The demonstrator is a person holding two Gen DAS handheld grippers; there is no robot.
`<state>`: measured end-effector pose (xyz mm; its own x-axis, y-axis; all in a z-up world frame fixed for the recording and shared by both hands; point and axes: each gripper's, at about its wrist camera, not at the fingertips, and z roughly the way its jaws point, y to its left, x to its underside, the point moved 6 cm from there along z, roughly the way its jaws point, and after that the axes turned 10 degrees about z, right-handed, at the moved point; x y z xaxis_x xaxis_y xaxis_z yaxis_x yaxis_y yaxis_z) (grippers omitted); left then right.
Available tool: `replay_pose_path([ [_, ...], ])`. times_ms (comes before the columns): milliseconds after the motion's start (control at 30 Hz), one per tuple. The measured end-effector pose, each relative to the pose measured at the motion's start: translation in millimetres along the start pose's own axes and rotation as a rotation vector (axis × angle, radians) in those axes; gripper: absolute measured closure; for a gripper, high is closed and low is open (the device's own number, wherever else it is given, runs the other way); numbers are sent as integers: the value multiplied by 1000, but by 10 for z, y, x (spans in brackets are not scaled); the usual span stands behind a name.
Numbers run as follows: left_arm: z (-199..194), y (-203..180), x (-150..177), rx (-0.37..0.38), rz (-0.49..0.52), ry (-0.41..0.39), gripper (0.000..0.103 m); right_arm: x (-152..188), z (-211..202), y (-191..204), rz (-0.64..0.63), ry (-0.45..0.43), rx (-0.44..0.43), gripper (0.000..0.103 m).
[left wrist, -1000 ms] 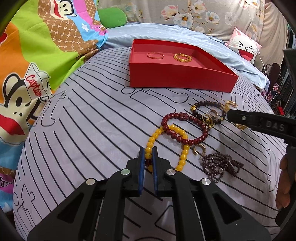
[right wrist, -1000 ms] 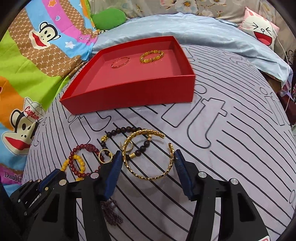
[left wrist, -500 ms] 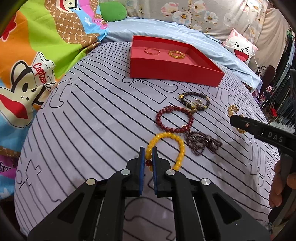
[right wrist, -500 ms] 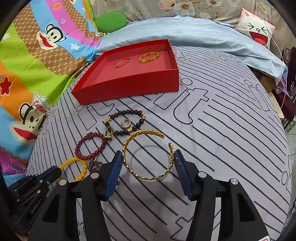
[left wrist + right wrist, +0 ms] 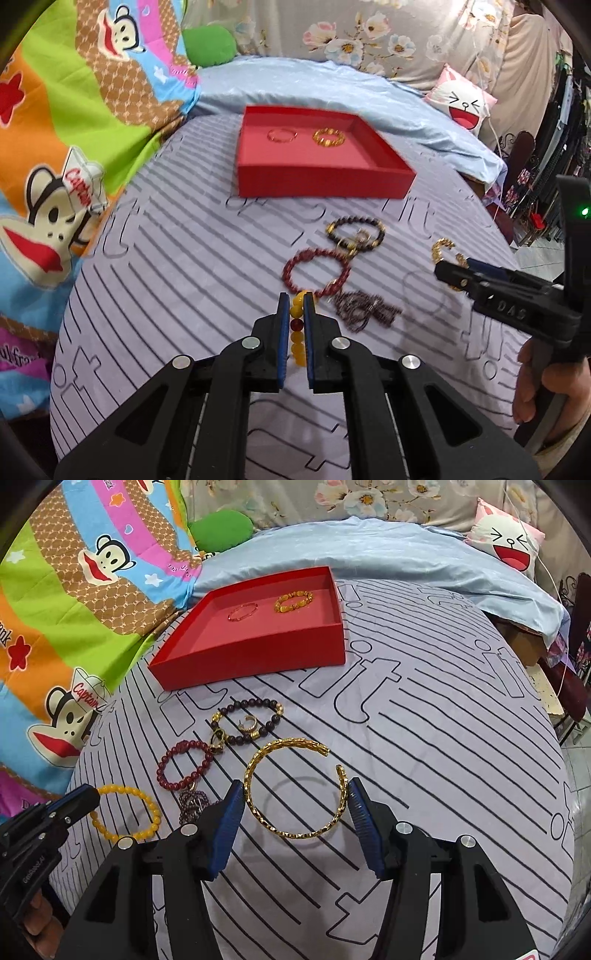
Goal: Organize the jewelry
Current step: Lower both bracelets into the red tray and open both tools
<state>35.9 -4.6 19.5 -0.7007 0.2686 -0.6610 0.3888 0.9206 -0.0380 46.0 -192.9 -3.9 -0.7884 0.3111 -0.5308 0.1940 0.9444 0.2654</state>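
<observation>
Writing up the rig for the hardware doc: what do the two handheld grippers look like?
Both match: black plastic bodies with angular cut-out arms, round silver pivot bolts, and blue ribbed pads lining the jaws. The left gripper shows this up close; the right gripper is the same. Seen from the side, the right one carries embossed "DAS" lettering and a lit green LED. White lettering on the left one's side is too small to read. No cables or sleeves visible.

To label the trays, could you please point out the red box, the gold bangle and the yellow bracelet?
red box [image 5: 258, 657], right wrist view, front wall.
gold bangle [image 5: 255, 805], right wrist view, left arc.
yellow bracelet [image 5: 147, 805], right wrist view, right-hand beads.
</observation>
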Motion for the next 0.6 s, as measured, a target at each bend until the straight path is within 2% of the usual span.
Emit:
replay_pose_path([
  [267, -35, -42, -476, 2, 32, -72, 96, -325, 6, 64, -14, -43, -11, 48],
  [467, 7, -37, -1073, 10, 65, -154, 96, -716, 81, 158, -23, -72, -39, 48],
  [600, 115, -26, -1486, 18, 85, -200, 96, -1109, 179, 295, -76, -107, -38, 48],
])
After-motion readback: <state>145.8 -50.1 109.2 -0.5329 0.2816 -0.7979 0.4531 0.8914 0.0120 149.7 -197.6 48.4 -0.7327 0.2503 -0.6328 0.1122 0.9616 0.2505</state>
